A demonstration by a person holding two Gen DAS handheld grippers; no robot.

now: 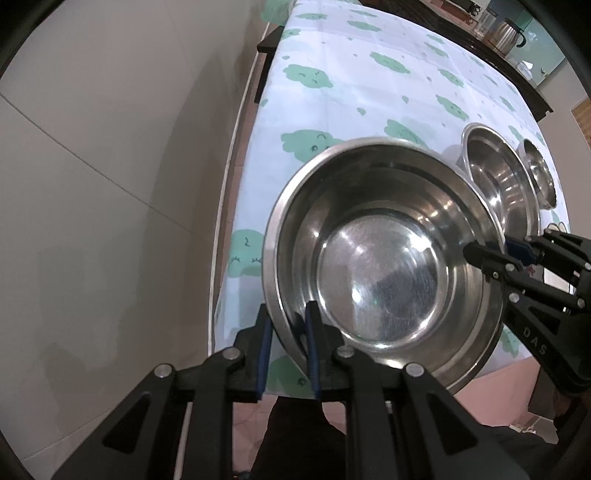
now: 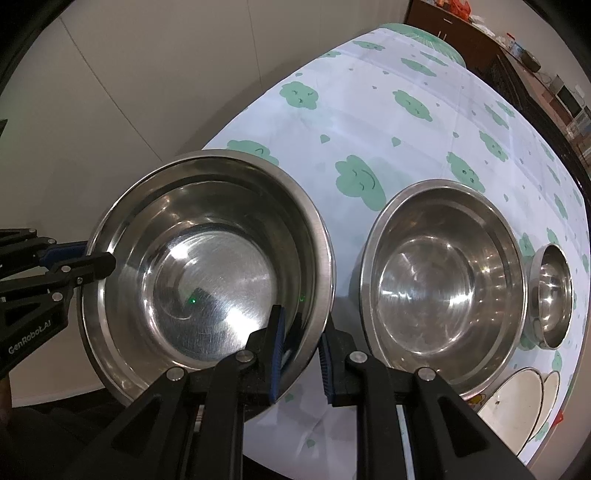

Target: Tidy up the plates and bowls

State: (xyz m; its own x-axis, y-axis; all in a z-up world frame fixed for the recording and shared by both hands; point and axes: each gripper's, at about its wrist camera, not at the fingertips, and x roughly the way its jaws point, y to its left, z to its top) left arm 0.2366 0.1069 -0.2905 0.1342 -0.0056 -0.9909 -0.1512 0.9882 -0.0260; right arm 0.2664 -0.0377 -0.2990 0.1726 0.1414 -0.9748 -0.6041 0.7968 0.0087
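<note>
A large steel bowl is held tilted above the table's near left edge; it also shows in the right wrist view. My left gripper is shut on its left rim. My right gripper is shut on its right rim, one finger inside and one outside. The right gripper shows in the left wrist view, the left gripper in the right wrist view. A medium steel bowl sits on the table to the right, then a small steel bowl. Two white plates lie at the near right.
The table has a white cloth with green cloud prints. A pale wall runs along the table's left side. A dark cabinet with a kettle stands behind the table. The medium bowl and small bowl sit close together.
</note>
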